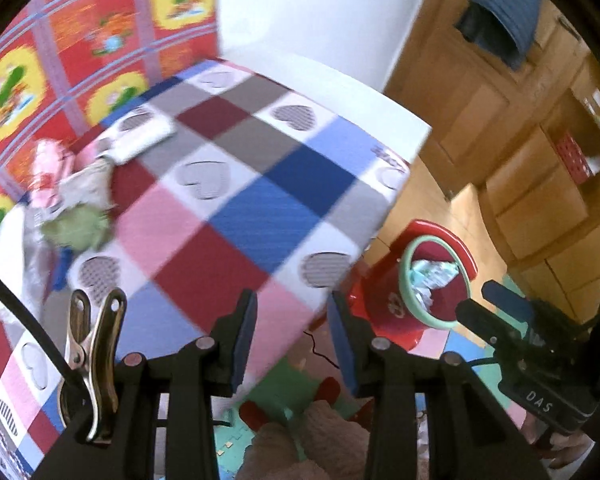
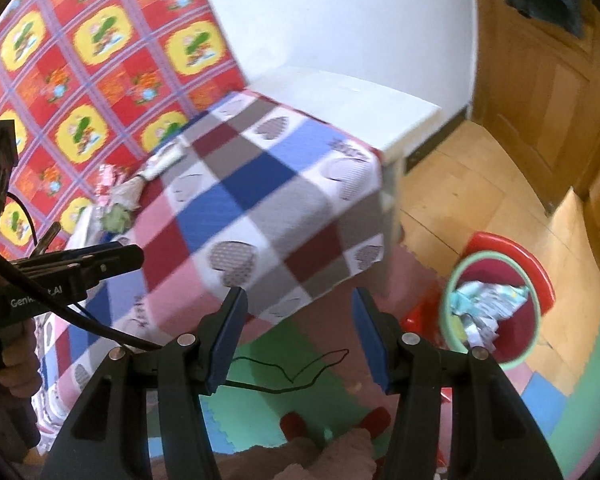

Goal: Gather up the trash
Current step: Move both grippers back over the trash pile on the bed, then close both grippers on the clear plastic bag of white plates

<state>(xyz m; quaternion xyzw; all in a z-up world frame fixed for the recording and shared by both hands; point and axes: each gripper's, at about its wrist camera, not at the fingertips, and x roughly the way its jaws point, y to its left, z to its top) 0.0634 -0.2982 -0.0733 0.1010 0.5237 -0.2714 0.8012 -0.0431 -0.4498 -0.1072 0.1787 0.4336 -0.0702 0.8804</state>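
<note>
A red bin [image 1: 416, 292] with a mint-green rim [image 2: 448, 300] stands on the floor just beside the table's corner, holding crumpled pale blue-and-white wrappers [image 1: 432, 276]. More trash [image 1: 76, 196] lies in a blurred heap at the far left edge of the table: pink, beige and green crumpled pieces near a flat white packet [image 1: 140, 140]. A checked tablecloth [image 1: 236, 200] with heart motifs covers the table. The left gripper [image 1: 292, 340] hangs over the table's near edge, fingers spread and empty; the right gripper [image 2: 298, 336], also spread and empty, hangs above coloured foam floor mats [image 2: 288, 360]. Only the right wrist view shows the bin's contents from above; only the left shows a metal clip [image 1: 94, 356].
</note>
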